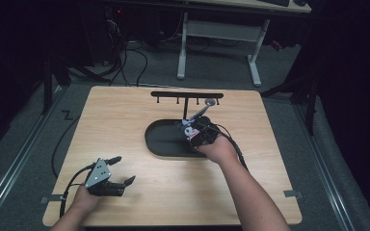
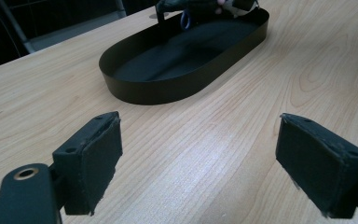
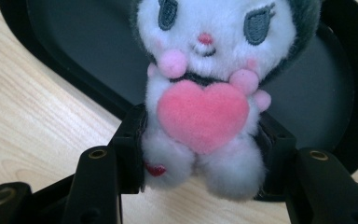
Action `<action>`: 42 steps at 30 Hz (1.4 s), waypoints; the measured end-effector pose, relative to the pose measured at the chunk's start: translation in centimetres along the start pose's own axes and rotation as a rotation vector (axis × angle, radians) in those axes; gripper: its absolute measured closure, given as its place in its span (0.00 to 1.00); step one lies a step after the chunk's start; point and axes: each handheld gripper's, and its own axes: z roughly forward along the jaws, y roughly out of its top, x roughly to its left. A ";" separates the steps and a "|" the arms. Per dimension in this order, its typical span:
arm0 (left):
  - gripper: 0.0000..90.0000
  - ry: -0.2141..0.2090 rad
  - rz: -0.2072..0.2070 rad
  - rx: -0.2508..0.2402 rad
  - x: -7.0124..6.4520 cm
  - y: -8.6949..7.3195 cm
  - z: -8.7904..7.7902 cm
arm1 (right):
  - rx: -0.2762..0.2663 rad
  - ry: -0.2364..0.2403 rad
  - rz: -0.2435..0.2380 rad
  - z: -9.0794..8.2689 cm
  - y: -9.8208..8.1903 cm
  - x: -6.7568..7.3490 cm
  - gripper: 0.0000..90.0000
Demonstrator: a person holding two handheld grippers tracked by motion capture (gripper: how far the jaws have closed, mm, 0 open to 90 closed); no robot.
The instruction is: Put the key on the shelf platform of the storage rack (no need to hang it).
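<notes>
The right gripper (image 3: 200, 186) has its jaws clamped on a white plush toy (image 3: 205, 102) just above the black oval tray (image 3: 317, 107), so pickup looks done and placement remains, while the left gripper (image 2: 200, 163) waits wide and empty.

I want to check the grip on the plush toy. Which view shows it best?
The right gripper view: the plush toy is close up, face and pink heart clear, pinched between both jaws. The high view shows a small pale patch at the right hand-held gripper. The left gripper view shows nothing clear of it.
</notes>
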 end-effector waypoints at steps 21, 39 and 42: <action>0.17 -0.011 -0.008 0.006 0.1 0.0 0.1 | -0.002 0.004 -0.005 2.0 2.2 0.5 0.53; 0.17 -0.010 -0.008 0.005 0.1 0.0 0.2 | 0.050 0.006 0.030 3.3 0.2 -0.3 0.52; 0.17 -0.010 -0.003 0.007 0.1 0.0 0.2 | 0.048 0.019 0.051 3.3 -0.1 -0.6 0.52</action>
